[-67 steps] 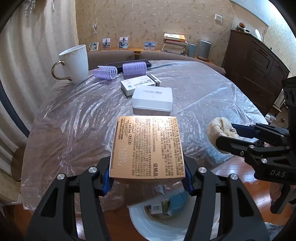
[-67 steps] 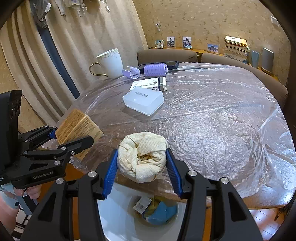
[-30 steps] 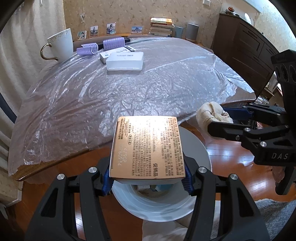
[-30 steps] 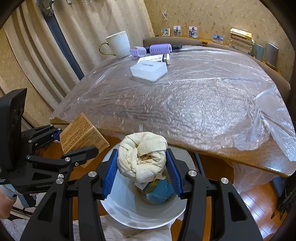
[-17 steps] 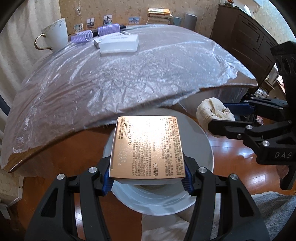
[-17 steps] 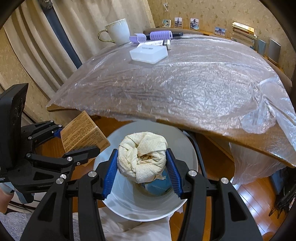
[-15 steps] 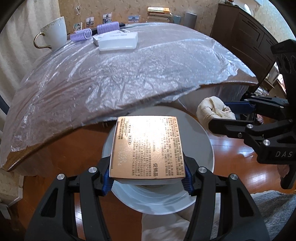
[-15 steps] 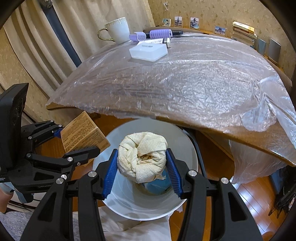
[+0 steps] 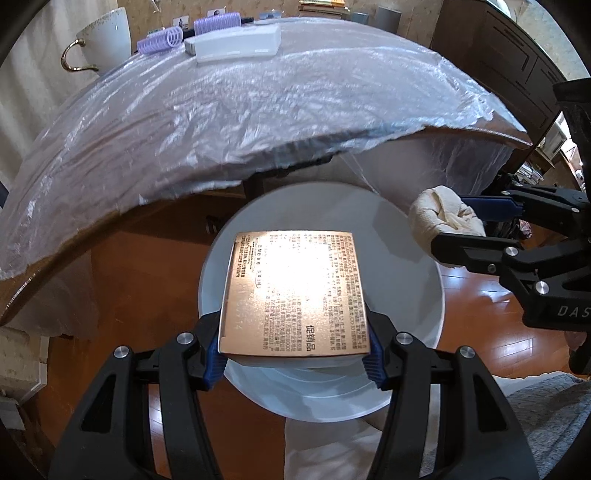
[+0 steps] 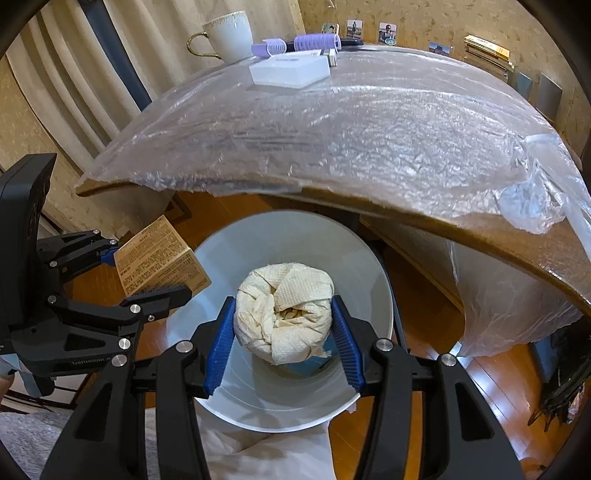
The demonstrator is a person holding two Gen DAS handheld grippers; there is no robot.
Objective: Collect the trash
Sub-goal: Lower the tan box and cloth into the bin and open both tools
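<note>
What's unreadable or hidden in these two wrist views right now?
- Bin contents: left wrist view, the gold box covers the white bin; right wrist view, the paper wad leaves only a blue scrap.
- Box print: glare in the left view, too small in the right.
- Photos behind the table: too small.

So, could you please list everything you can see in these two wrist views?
Printed box: one, gold-brown, clamped in the left gripper above the bin.
Wadded paper towel: one, cream, clamped in the right gripper above the bin.
Bin: one, white, on the floor beside the table.
Table: one, wooden, under clear plastic sheeting.
Mug: one, white with gold handle, far corner of the table.
Hair rollers: two, purple, beside the mug.
Flat box: one, white, near the rollers.
Stacked books: one pile, behind the table.
Left gripper: black, blue pads.
Right gripper: black, blue pads.
</note>
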